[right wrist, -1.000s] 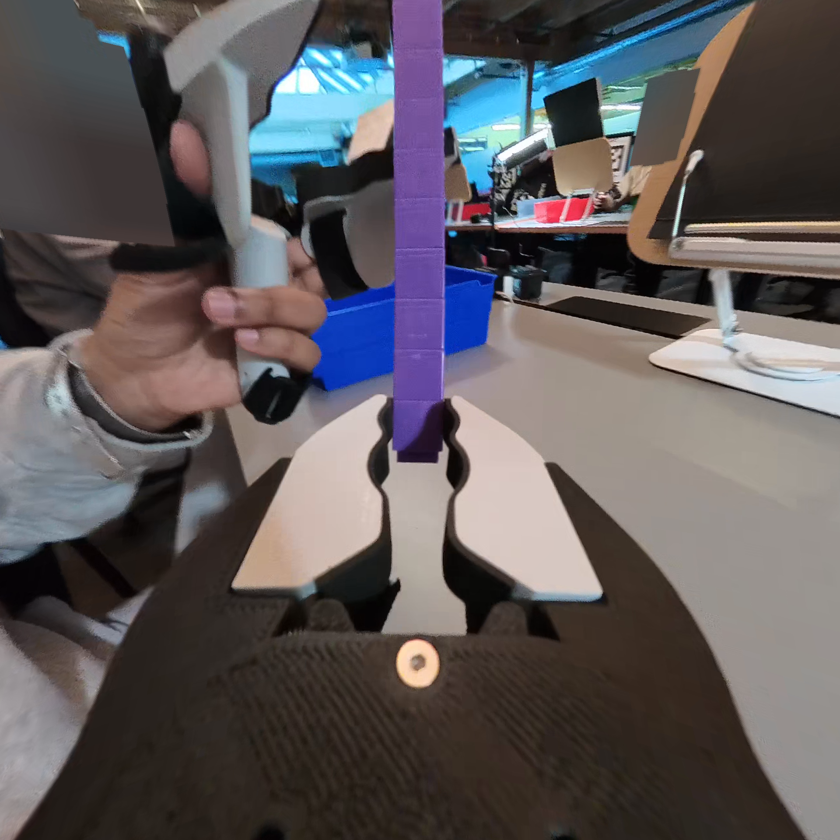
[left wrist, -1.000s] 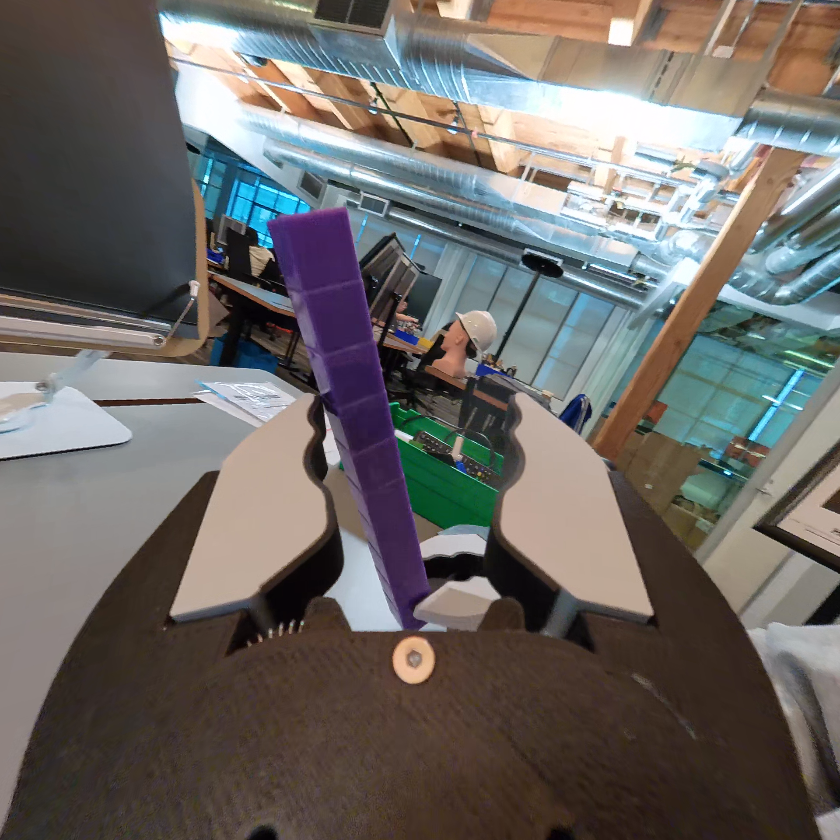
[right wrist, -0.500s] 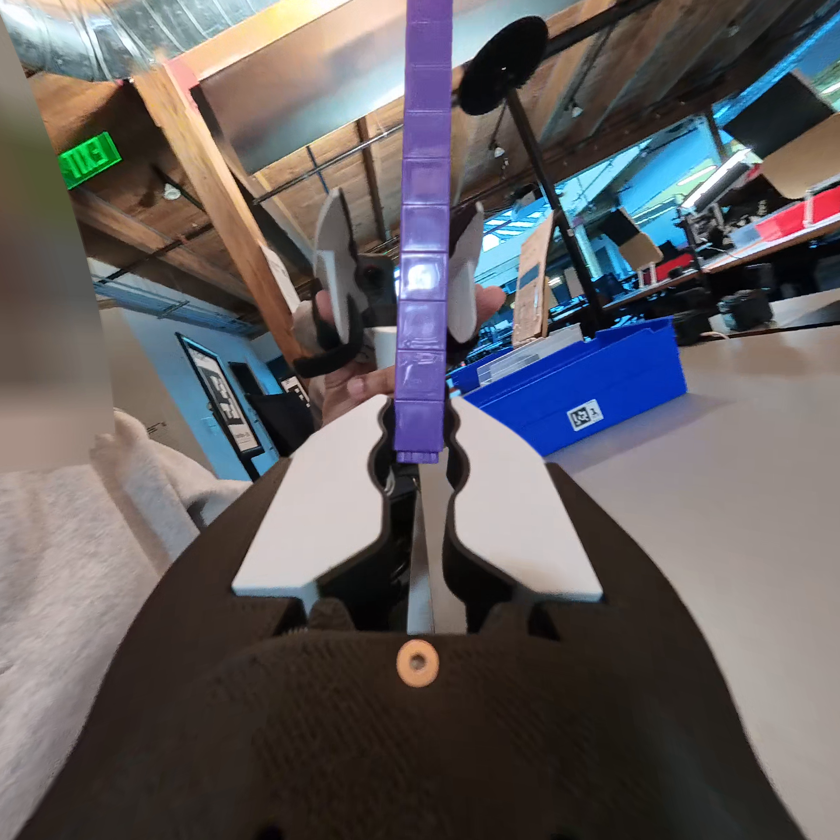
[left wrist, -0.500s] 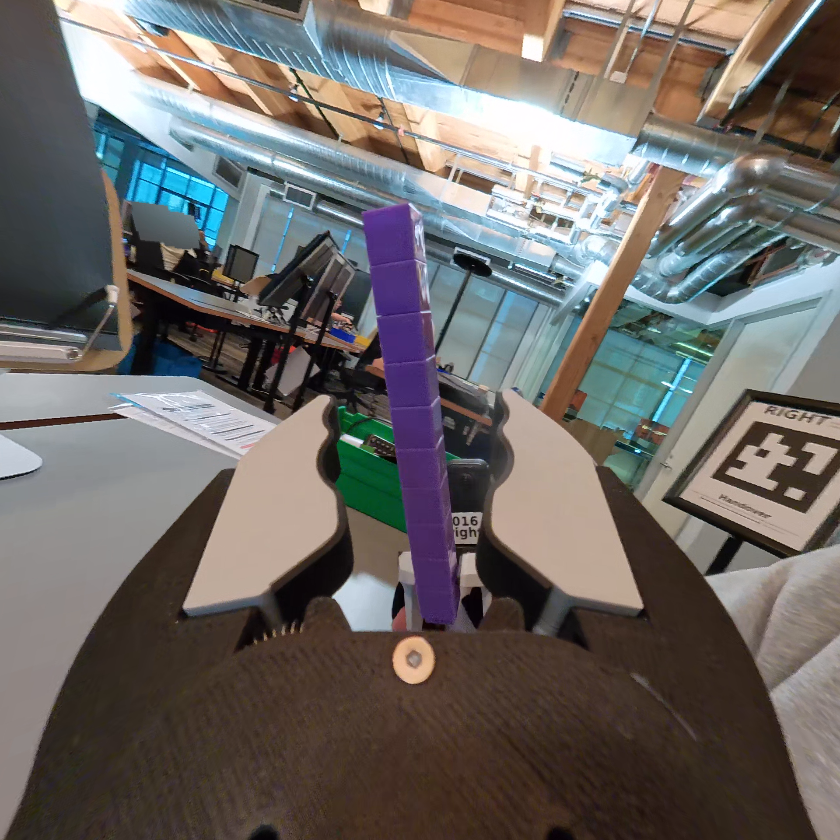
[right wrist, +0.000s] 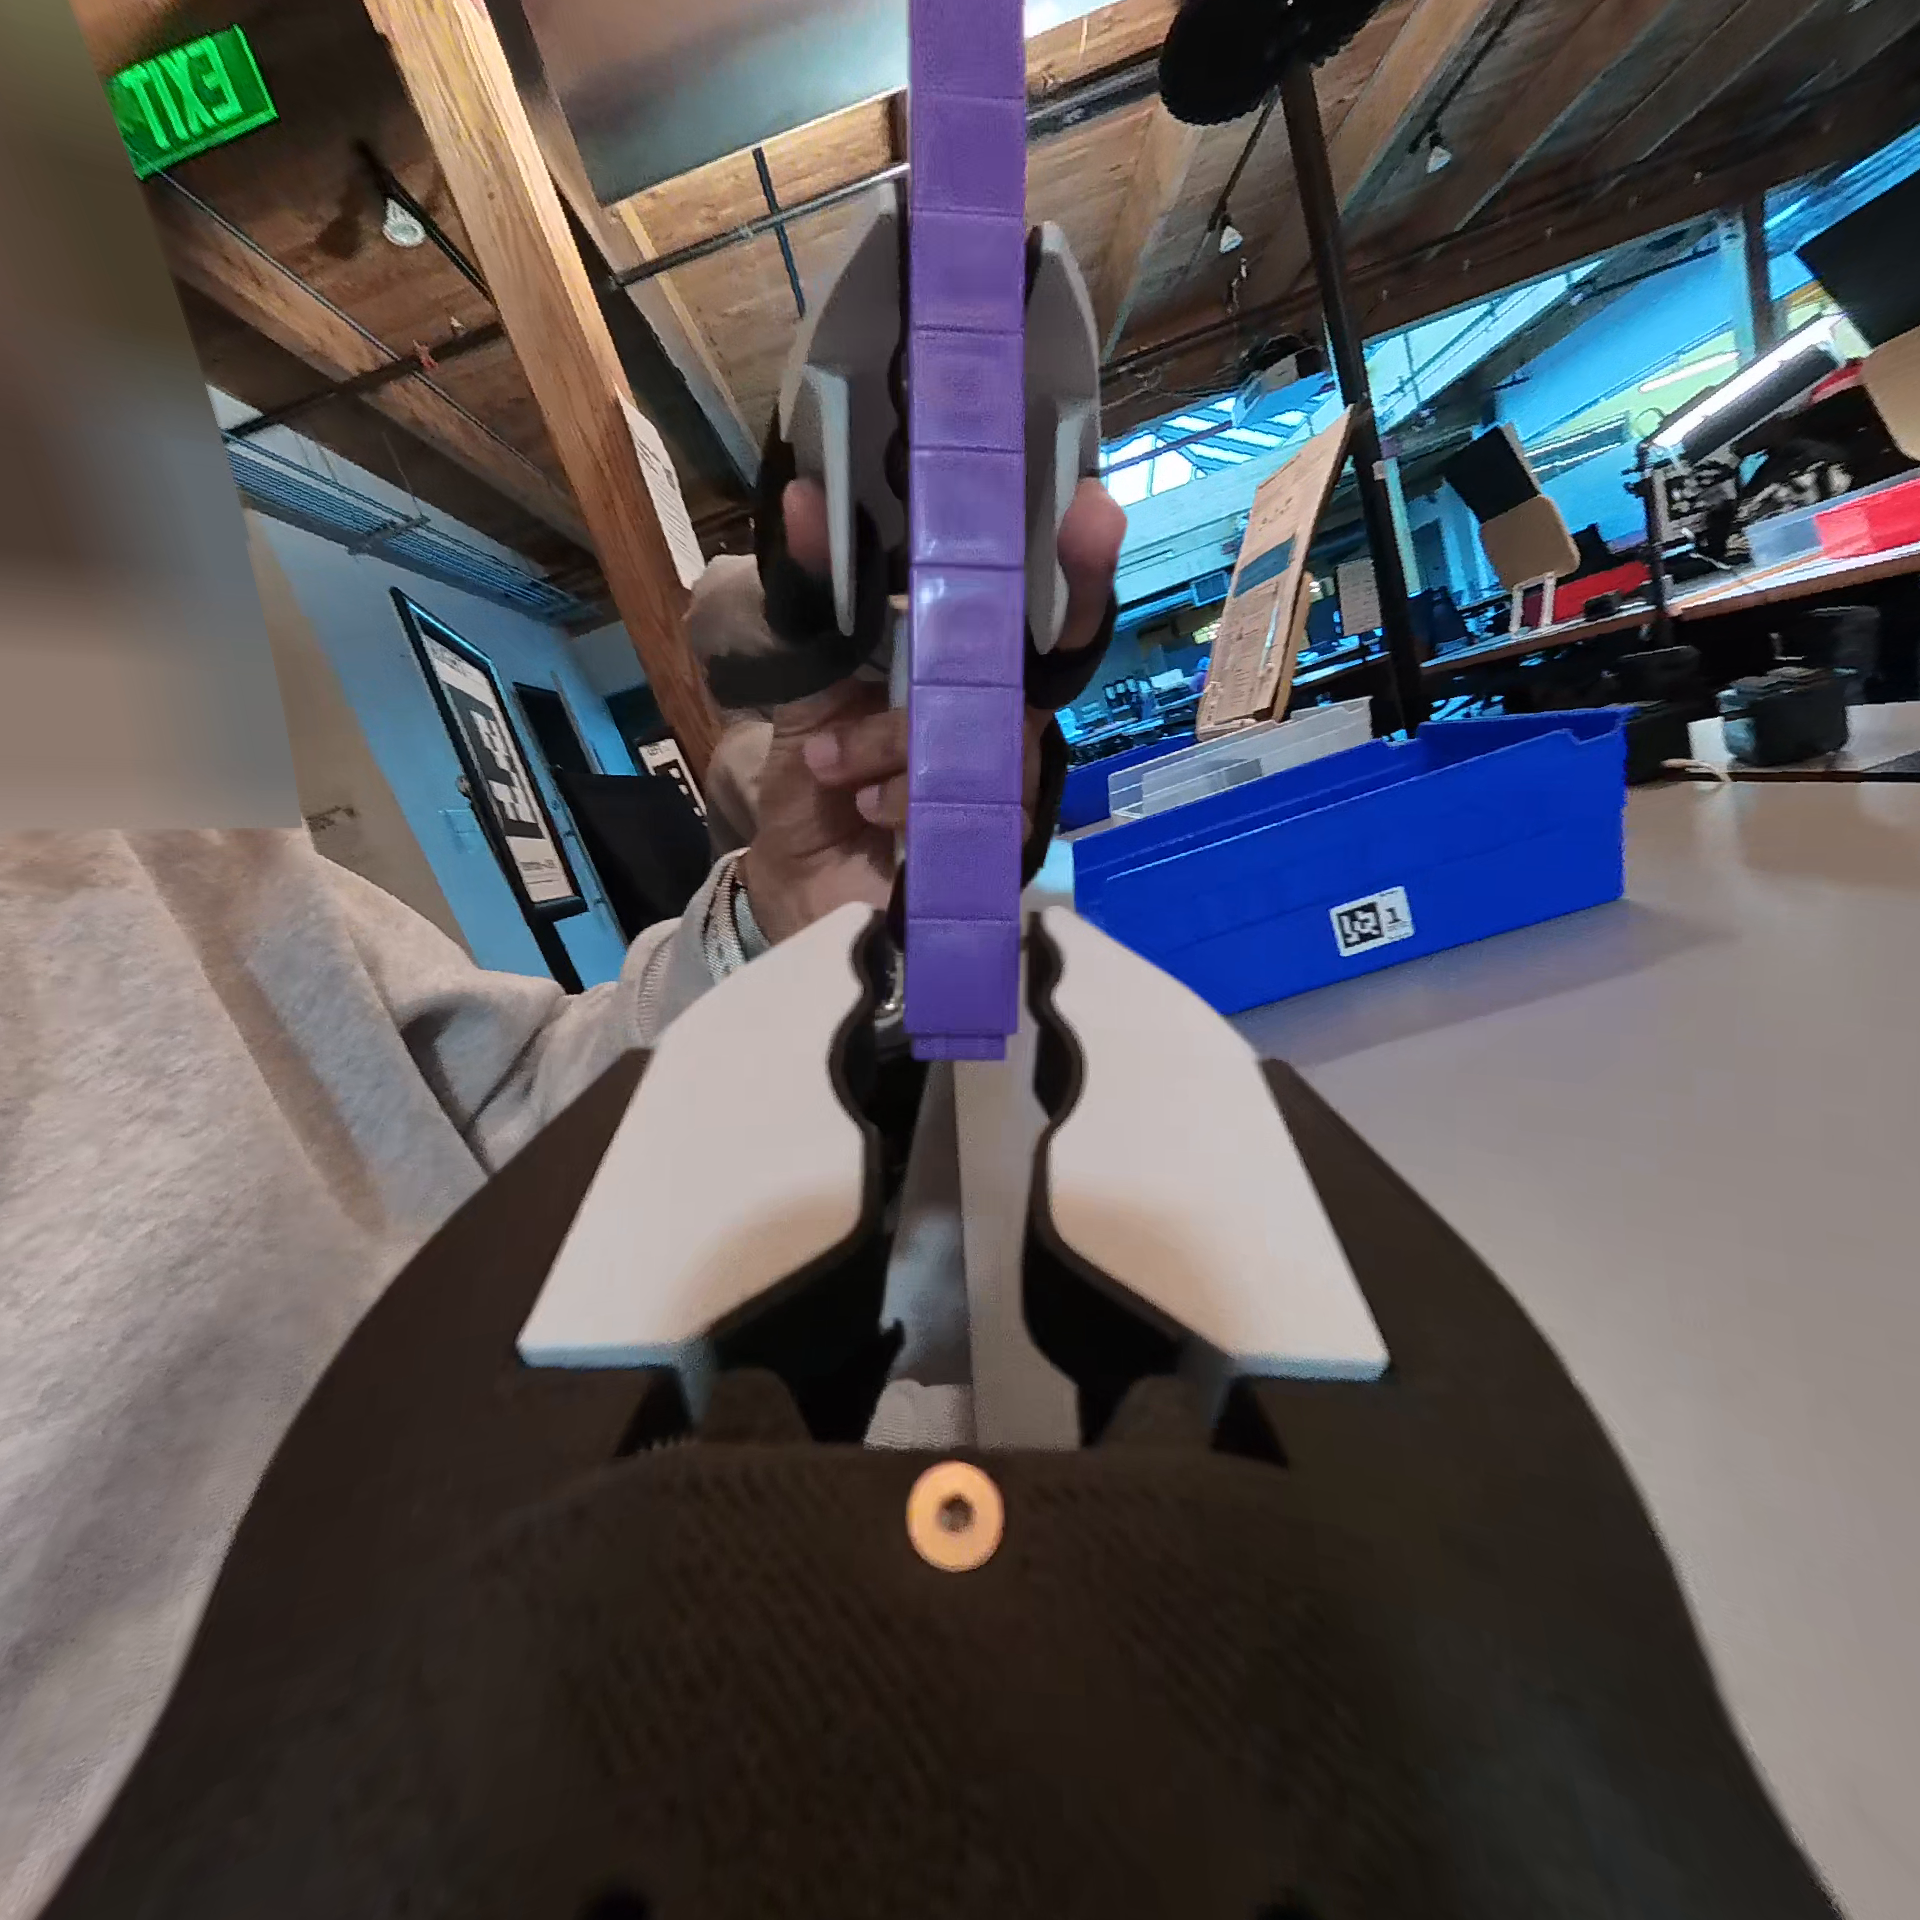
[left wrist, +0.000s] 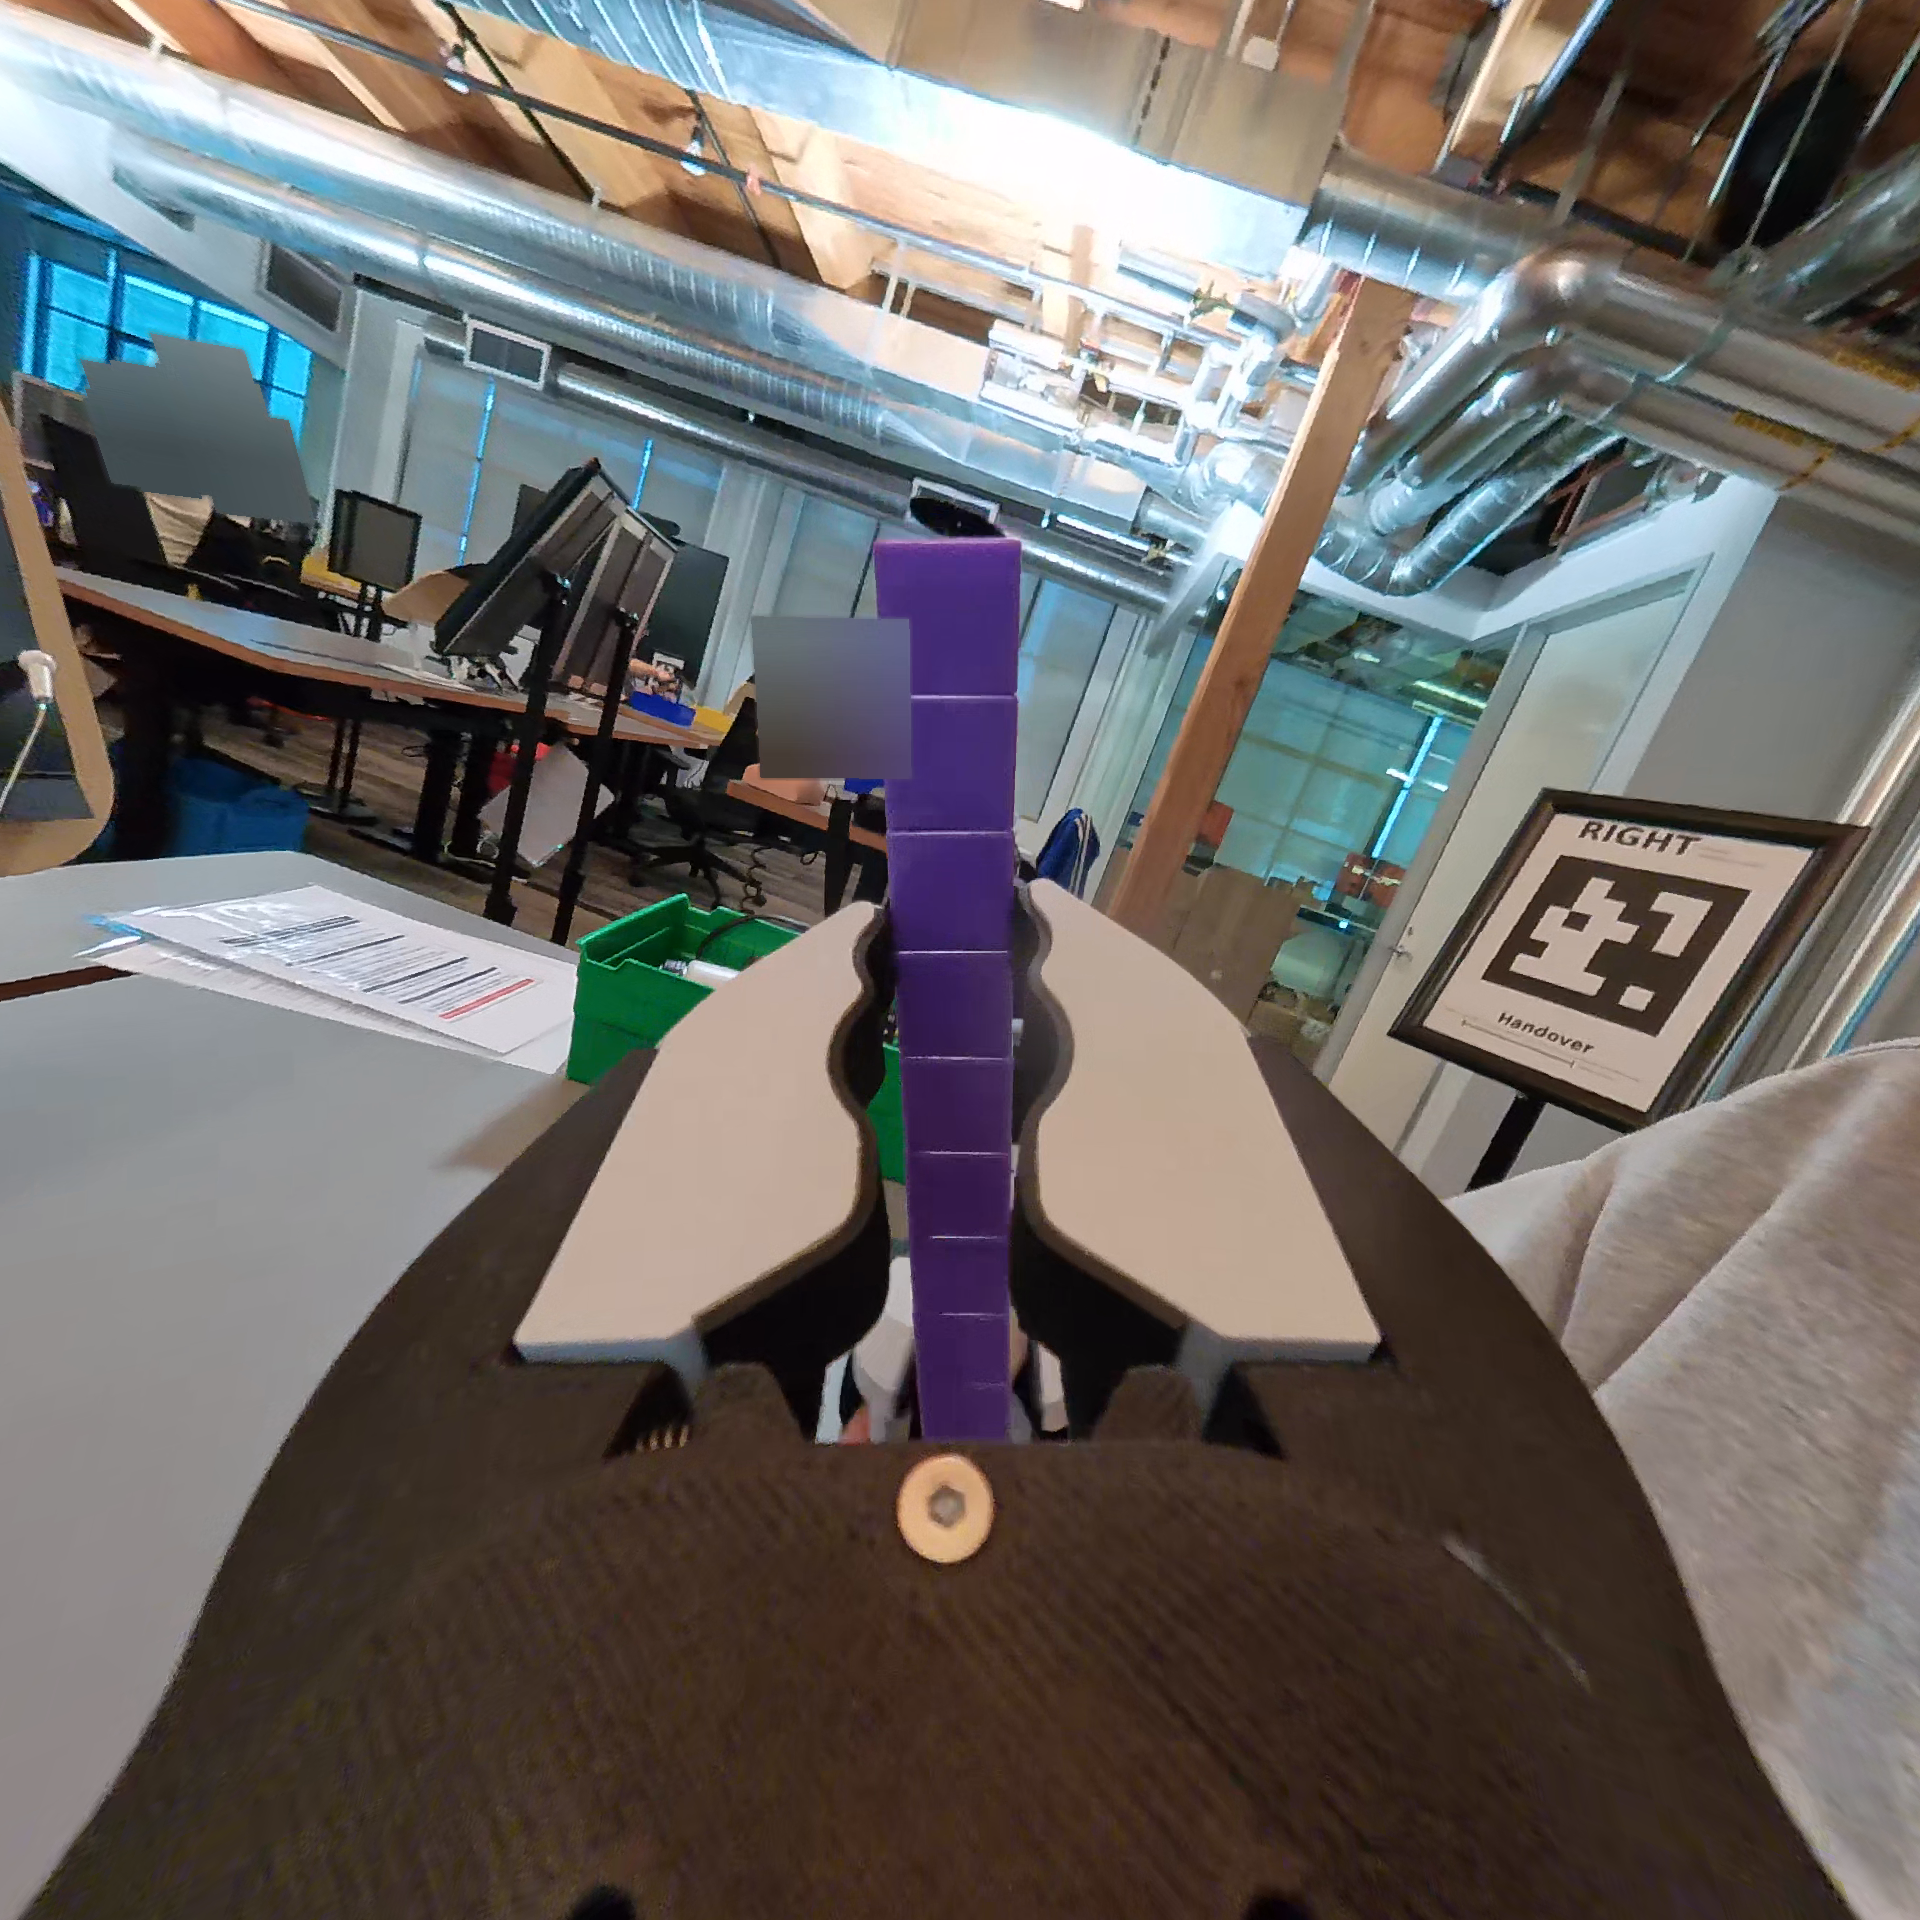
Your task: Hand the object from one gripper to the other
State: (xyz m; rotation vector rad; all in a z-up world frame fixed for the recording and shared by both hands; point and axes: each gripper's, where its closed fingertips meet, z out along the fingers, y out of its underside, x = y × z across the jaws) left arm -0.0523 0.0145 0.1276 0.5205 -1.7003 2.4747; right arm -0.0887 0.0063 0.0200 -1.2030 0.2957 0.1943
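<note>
A long purple bar of joined blocks stands upright between the fingers of my left gripper, which is shut on its middle. In the right wrist view the same bar rises from my right gripper, which is shut on its bottom end. Higher up that view, the left gripper clamps the bar from behind, with a hand on its handle. Both grippers hold the bar above the grey table. The bar's top end is out of frame in the right wrist view.
A green bin and printed sheets lie on the table to the left. A blue bin stands on the table to the right. A framed marker sign and a wooden post stand beyond. A grey sleeve fills the left. The grippers' ends are close to 12 centimeters from one another.
My left gripper has moved around the bar and closed on it; a second ago its jaws were wide open. The right gripper has kept its grip on the bottom end and tilted up.
</note>
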